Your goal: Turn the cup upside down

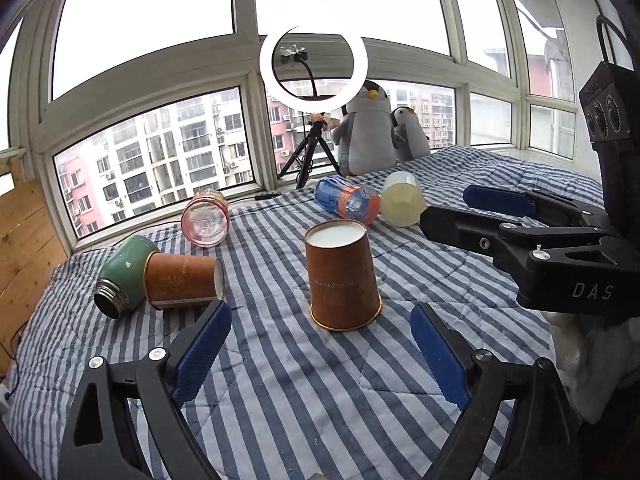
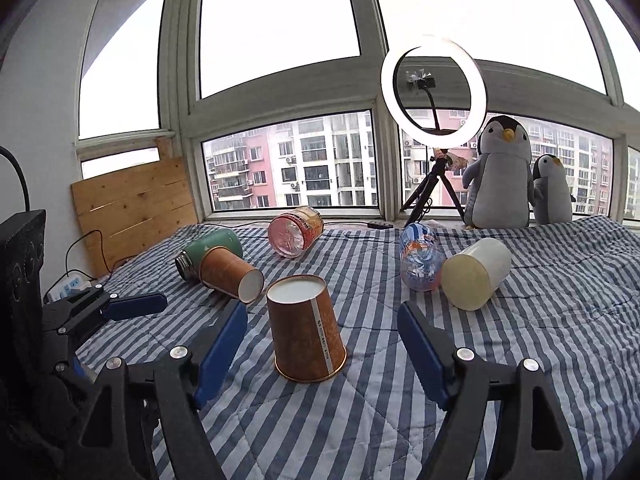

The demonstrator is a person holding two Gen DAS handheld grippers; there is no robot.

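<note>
Blue ridged pads on my left gripper [image 1: 320, 330] and my right gripper [image 2: 322, 334] stand wide apart, holding nothing. Between them the brown paper cup [image 1: 342, 278] stands upside down, white bottom up, on the soft striped blanket [image 1: 280, 380]. Another brown cup [image 1: 182, 278] lies sideways against a green bottle [image 1: 122, 272].

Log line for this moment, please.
brown paper cup: upside down on bed | left gripper: open, empty | right gripper: open, empty

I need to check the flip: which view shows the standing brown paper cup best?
Left wrist: the brown paper cup stands centred, rim down on the striped blanket, between the open left gripper jaws. Right wrist shows the same cup, off-centre, seam side.
</note>
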